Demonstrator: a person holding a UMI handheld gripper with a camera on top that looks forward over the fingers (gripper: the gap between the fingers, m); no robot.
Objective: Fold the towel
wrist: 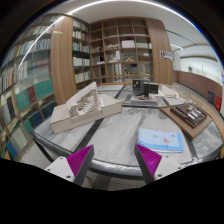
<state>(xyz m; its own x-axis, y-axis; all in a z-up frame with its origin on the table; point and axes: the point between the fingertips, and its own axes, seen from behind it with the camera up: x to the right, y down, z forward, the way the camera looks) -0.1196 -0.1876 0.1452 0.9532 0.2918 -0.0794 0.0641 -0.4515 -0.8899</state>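
The hand-held gripper (113, 160) is at the bottom of the frame with its two fingers spread apart, and nothing is between them. The left magenta pad (78, 158) and the right magenta pad (149, 157) face each other across a bare part of the grey desk (110, 140).

The towel (162, 139) lies flat on the desk in the lower right of the frame, just ahead of the right finger and a little to its right. It is light blue with a faint pattern and it looks already folded into a rectangle; the fingers do not touch it.

In the left middle of the frame a pale architectural model (85, 107) stands on the desk, well beyond the fingers. To the right a wooden tray (193, 117) with small things inside sits near the desk edge. Further back, at the centre, there is a dark box-like object (146, 89), but I cannot tell what it is.

Behind the desk, wooden bookshelves (120, 50) fill the upper centre, and more shelves with books (30, 85) run along the left side.
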